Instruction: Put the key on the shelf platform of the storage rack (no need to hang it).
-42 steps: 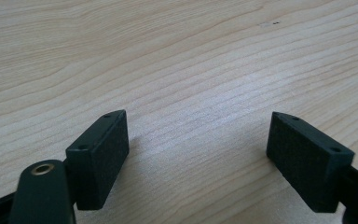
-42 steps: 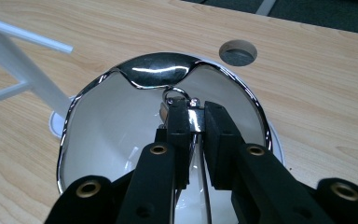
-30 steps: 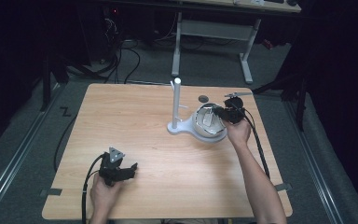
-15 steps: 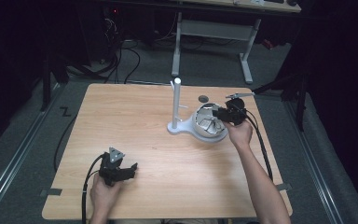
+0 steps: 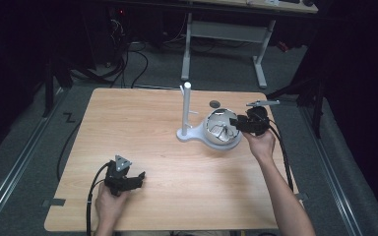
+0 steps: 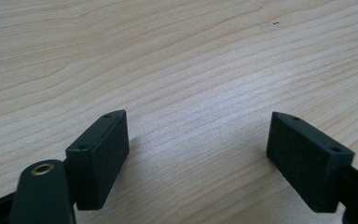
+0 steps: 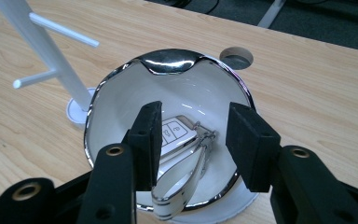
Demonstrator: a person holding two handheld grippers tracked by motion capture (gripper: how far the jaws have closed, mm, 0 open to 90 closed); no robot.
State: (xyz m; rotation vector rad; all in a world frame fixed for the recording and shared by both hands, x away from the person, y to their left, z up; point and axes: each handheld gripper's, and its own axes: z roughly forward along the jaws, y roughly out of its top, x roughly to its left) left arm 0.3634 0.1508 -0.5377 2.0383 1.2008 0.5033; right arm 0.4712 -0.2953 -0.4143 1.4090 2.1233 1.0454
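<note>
right gripper [image 7: 193, 140]: jaws apart, poised over white bowl [image 7: 121, 93] | car key [image 7: 179, 133] on bowl floor, between and below jaws | peg stand [image 7: 46, 51] at 10 o'clock | left gripper [image 6: 198, 154]: jaws wide apart over bare table [image 6: 177, 56]

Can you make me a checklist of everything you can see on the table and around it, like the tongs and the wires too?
Surface: wooden table, round hole near far edge.
Job's things: white bowl with chrome rim, car key with strap inside; white peg stand beside it.
Clutter: nothing seen.
Tongs: left tongs open over bare wood; right tongs open above the bowl, holding nothing.
Cables: black cable from left tongs.
Surroundings: grey floor, white desk frame behind.
</note>
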